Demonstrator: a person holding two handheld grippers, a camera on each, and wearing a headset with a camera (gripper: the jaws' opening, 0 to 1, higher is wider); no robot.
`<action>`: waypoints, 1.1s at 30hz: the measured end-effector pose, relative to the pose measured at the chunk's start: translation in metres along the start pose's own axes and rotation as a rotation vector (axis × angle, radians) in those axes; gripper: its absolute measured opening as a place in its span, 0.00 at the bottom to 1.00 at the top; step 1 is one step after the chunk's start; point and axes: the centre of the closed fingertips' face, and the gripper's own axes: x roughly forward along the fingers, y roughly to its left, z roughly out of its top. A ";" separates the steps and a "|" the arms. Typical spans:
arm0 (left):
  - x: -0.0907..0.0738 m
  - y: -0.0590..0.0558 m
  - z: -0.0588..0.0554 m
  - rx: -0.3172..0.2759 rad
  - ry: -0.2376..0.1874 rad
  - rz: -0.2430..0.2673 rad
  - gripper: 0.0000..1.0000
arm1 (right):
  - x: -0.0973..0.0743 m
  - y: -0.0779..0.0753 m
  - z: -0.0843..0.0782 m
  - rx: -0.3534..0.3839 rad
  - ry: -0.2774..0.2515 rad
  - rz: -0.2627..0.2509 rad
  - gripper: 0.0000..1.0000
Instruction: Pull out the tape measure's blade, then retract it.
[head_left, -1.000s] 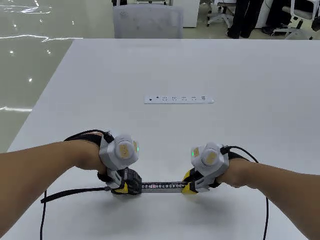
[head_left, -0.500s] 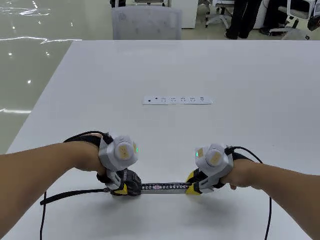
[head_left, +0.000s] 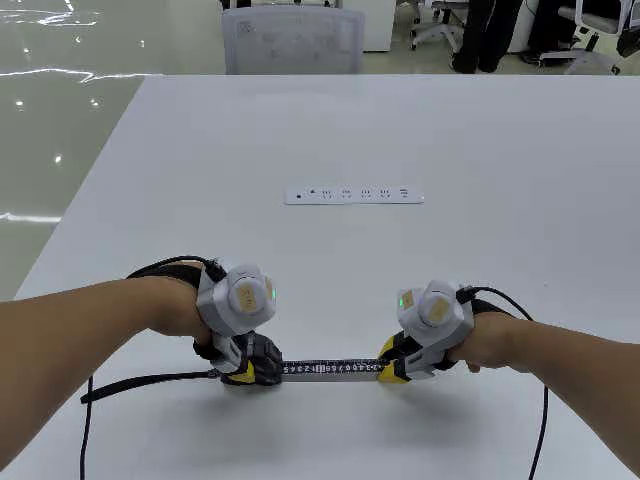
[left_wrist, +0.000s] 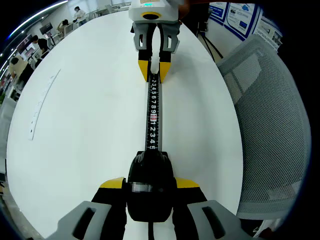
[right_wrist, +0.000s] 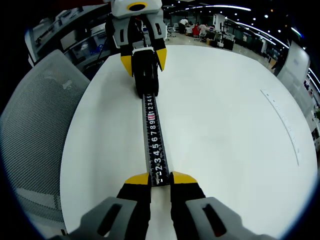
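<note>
On the white table (head_left: 500, 150), well to the near side of the power strip (head_left: 354, 195), the tape measure (head_left: 258, 362) is held low at the surface, lying roughly parallel to the strip. Whether its black case rests on the tabletop cannot be told. The case is clamped between the yellow-tipped jaws of the left gripper (head_left: 240, 373), nearer than the strip's left end. From the case the blade (head_left: 330, 369) is drawn out straight and flat, its printed numbers facing up. It reaches across to the right gripper (head_left: 390, 372), nearer than the strip's right end. The jaws of that gripper are closed on the blade's tip, which is pinched between the two yellow fingertips (right_wrist: 137, 179).

In the left gripper view the blade is seen running from the case mouth directly to the opposite gripper. In the right gripper view a red-marked number is seen about midway along the exposed length. A black cable (head_left: 140, 385) is trailed from the left gripper toward the table's near left edge, away from the strip. Beyond the strip, at the table's far edge, a mesh-backed office chair (head_left: 293, 40) is placed.
</note>
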 end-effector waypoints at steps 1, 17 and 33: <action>0.000 0.000 0.000 0.000 0.000 0.000 0.32 | 0.000 0.000 0.000 0.000 0.000 -0.001 0.12; 0.001 0.000 0.000 0.003 -0.004 -0.004 0.32 | -0.006 -0.001 -0.009 0.002 0.005 -0.004 0.12; 0.000 0.000 0.000 0.002 -0.005 -0.001 0.32 | -0.013 -0.003 -0.019 0.014 0.005 -0.012 0.12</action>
